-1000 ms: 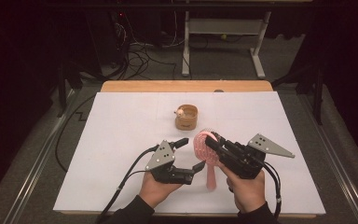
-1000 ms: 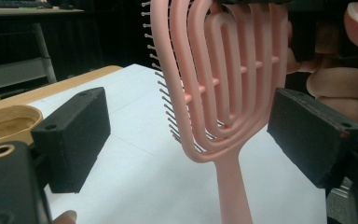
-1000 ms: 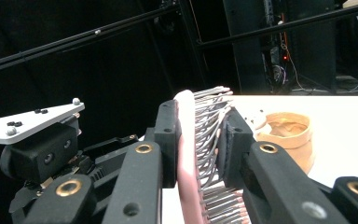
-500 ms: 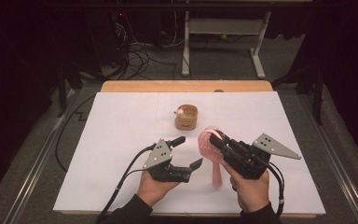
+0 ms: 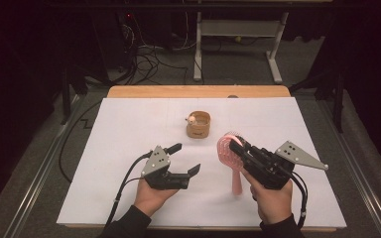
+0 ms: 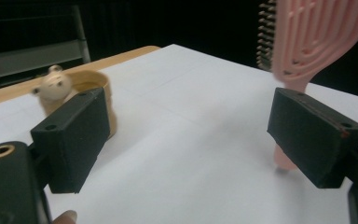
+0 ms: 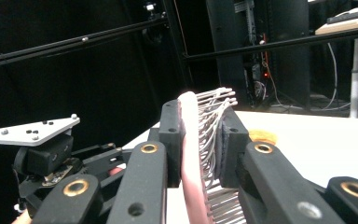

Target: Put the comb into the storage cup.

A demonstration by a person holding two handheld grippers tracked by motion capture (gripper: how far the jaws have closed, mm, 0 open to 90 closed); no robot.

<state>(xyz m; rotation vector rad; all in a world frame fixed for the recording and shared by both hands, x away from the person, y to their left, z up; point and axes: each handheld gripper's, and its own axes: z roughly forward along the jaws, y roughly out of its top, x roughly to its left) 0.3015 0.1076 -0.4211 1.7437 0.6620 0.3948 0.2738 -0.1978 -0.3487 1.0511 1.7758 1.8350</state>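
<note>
Your right gripper (image 5: pixel 234 145) clamps the pink hairbrush (image 5: pixel 230 157), its pale bristles bent; your left gripper (image 5: pixel 186 158) stands wide, holding nothing.

Wooden counter (image 5: pixel 129 92) under a white sheet (image 5: pixel 129 148); small round wooden cup (image 5: pixel 198 125) sitting mid-sheet toward the far edge, tip of the pink hairbrush (image 5: pixel 233 161) handle touching down nearby.

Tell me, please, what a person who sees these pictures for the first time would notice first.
The pink hairbrush stands out most: the right gripper is shut on its head, right of the table's middle, with the handle hanging toward the white table. To its left, the left gripper is held with open jaws and nothing between them. Behind both, near the middle of the table, sits a small wooden cup with a little figure on its rim.
</note>
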